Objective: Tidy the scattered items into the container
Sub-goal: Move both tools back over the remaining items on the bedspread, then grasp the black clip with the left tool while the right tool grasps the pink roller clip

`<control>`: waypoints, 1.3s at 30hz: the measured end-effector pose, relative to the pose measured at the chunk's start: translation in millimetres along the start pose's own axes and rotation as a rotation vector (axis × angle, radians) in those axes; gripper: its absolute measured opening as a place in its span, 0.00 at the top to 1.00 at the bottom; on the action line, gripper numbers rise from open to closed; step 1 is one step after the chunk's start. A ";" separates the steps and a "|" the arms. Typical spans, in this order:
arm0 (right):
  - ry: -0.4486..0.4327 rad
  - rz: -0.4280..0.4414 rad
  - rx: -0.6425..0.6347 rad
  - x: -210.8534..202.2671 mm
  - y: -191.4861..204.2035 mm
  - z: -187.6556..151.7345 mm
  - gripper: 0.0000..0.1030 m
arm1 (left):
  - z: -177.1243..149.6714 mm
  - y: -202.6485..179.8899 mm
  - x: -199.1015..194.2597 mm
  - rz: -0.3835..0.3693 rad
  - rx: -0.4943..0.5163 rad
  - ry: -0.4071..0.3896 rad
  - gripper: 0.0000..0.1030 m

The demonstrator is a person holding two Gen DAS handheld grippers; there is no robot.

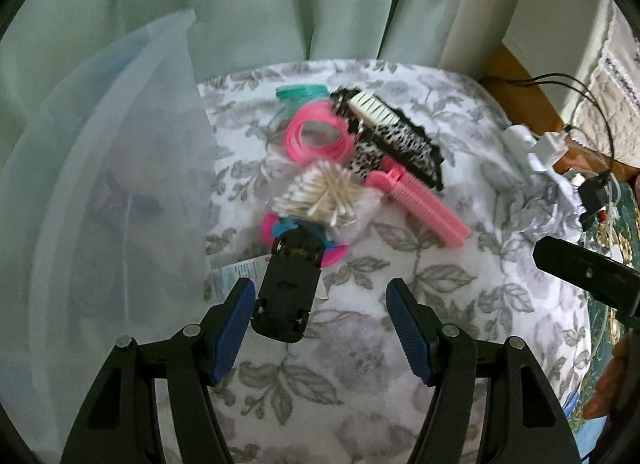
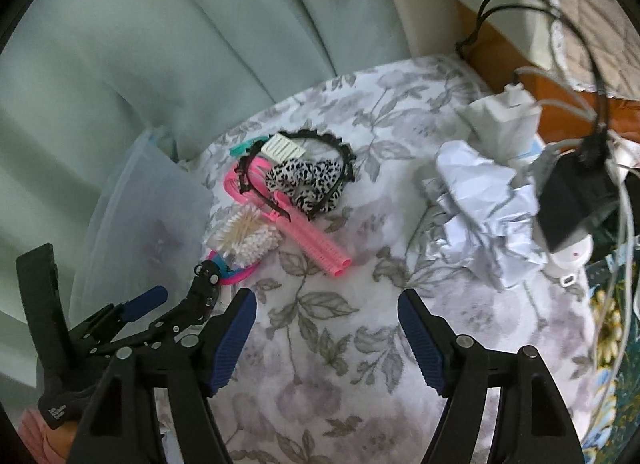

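Floral bedspread (image 2: pixel 340 344) w/ hair clutter: pink roller (image 2: pixel 316 244), cotton buds (image 2: pixel 248 238), headband (image 2: pixel 304 180) beside plastic container (image 1: pixel 120 204); these remain out. Left tongs (image 1: pixel 320 328) & right tongs (image 2: pixel 326 338) both gape, holding nothing.

We see dim, soft, bluish light with weak shadows. Both pictures look a little fuzzy. The round lens bends the edges, and the corners are black.

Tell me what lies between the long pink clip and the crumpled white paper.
Nothing but bare floral cloth, seen in the right wrist view, between the long pink clip and the crumpled white paper.
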State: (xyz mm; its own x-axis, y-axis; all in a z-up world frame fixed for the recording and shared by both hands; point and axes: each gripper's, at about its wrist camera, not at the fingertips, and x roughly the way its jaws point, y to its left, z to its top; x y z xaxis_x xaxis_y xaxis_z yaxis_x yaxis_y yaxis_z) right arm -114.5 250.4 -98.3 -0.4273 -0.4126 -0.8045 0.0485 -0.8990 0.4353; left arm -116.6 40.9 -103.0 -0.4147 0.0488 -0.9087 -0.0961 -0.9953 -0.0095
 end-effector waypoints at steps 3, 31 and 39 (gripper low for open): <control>0.022 0.007 -0.009 12.0 2.0 2.3 0.22 | -1.1 2.4 9.9 0.010 -0.017 0.018 0.33; 0.138 -0.038 -0.175 108.2 19.0 33.1 0.22 | -2.8 -3.4 44.0 0.069 -0.052 0.061 0.34; 0.105 -0.093 -0.261 117.5 30.1 39.6 0.30 | -2.1 -5.1 43.9 0.069 -0.060 0.049 0.41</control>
State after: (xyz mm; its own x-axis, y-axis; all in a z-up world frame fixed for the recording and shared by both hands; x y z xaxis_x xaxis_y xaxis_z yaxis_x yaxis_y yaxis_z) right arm -199.0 180.7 -163.7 -0.3453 -0.3274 -0.8795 0.2500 -0.9354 0.2501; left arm -132.4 48.0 -143.8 -0.3739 -0.0223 -0.9272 -0.0145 -0.9995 0.0298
